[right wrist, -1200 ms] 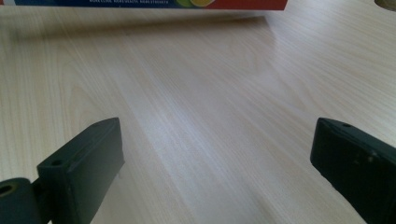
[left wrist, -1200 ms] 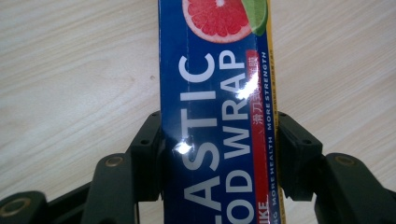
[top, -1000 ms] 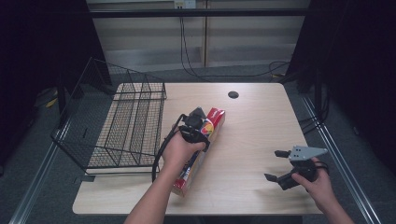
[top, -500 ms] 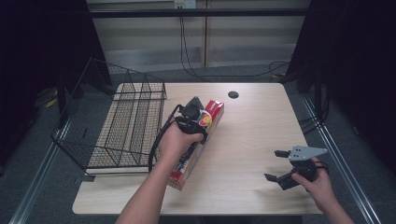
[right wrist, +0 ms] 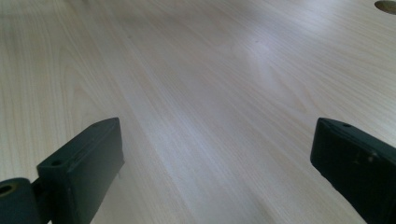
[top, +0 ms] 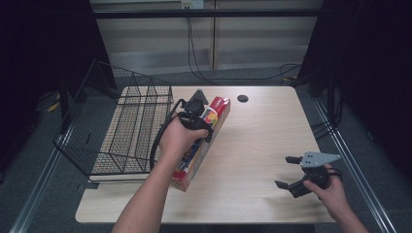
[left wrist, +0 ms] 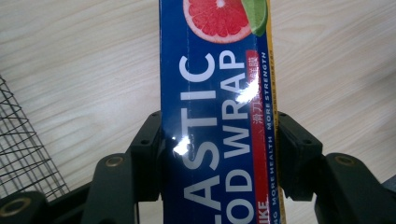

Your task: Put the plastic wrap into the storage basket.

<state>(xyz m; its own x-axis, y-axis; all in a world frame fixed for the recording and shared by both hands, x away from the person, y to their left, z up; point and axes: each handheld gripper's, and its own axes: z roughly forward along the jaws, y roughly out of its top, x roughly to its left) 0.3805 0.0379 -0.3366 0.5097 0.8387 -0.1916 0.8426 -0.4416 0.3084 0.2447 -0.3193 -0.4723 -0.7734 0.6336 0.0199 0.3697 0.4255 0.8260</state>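
Here the left gripper (left wrist: 217,154) clamps the plastic wrap box (left wrist: 217,93).

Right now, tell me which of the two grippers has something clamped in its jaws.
The left gripper: its jaws press both long sides of the plastic wrap box. The right gripper stands open over bare table.
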